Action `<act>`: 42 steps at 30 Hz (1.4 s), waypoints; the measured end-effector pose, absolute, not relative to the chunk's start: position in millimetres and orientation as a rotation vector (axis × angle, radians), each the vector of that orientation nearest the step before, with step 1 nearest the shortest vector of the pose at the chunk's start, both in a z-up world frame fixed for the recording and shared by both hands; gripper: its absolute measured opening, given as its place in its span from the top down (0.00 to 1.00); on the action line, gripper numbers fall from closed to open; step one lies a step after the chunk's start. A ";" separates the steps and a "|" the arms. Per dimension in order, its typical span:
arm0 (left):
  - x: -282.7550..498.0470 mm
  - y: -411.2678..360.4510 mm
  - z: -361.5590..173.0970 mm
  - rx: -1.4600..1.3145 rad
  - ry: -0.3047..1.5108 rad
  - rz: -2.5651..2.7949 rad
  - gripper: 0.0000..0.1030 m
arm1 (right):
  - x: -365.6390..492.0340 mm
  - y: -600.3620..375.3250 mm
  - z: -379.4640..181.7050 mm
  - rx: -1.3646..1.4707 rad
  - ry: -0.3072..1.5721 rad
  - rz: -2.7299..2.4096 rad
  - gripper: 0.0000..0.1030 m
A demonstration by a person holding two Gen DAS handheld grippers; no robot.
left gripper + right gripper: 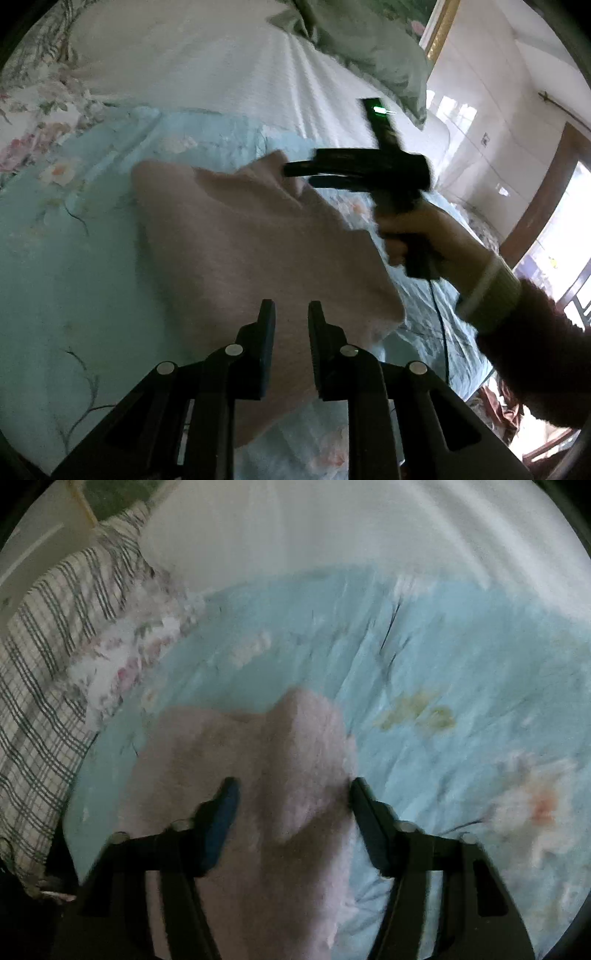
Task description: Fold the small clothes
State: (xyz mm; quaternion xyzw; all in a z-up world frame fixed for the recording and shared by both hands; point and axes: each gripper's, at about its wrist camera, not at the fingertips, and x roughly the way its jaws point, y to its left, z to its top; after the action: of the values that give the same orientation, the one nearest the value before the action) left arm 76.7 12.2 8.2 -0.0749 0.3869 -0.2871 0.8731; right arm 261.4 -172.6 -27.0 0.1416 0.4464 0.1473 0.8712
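Observation:
A small pale pink garment (236,251) lies on a light blue floral quilt (66,258). My left gripper (291,310) is open just above the garment's near part, with nothing between its fingers. In the left wrist view my right gripper (299,175) reaches over the garment's far edge, held by a hand. In the right wrist view the right gripper (291,790) is open, its fingers wide apart on either side of a raised fold of the pink garment (295,760). The view is blurred by motion.
A white ribbed bedspread (229,66) and a grey-green pillow (369,48) lie beyond the quilt. A plaid cloth (40,657) lies at the left in the right wrist view. A black cable (439,325) hangs from the right gripper. Wall and doorway stand at the right.

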 end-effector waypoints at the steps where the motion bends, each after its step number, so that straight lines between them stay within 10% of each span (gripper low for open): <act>1: 78.6 9.5 3.3 -0.153 0.825 -0.604 0.82 | 263.6 -173.4 -30.5 0.328 0.949 0.332 0.83; 7: 83.9 2.3 -28.6 -0.157 0.921 -0.610 0.82 | 237.1 -236.6 -40.8 0.924 0.733 0.589 0.89; 12: 85.7 -5.0 -41.2 -0.124 0.939 -0.588 0.83 | 246.4 -243.3 -101.7 0.961 0.895 0.442 0.85; 22: 109.3 11.8 15.7 -0.156 0.843 -0.599 0.66 | 220.6 -220.0 7.8 0.623 0.705 0.379 0.77; 28: 195.3 22.5 16.0 -0.306 0.857 -0.417 0.65 | 257.5 -184.6 -32.4 0.630 0.852 0.385 0.77; 33: 243.5 29.7 -32.7 -0.370 1.013 -0.285 0.93 | 253.7 -230.8 -88.4 0.812 0.813 0.219 1.00; 42: 233.2 18.7 -24.5 -0.235 0.958 -0.274 0.93 | 235.9 -225.1 -70.3 0.779 0.788 0.226 0.97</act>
State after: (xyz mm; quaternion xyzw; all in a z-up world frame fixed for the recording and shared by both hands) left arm 233.2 18.7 -24.5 -0.1126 0.4585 -0.1312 0.8717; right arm 235.9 -225.1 -70.3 0.3692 0.3733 0.1070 0.8443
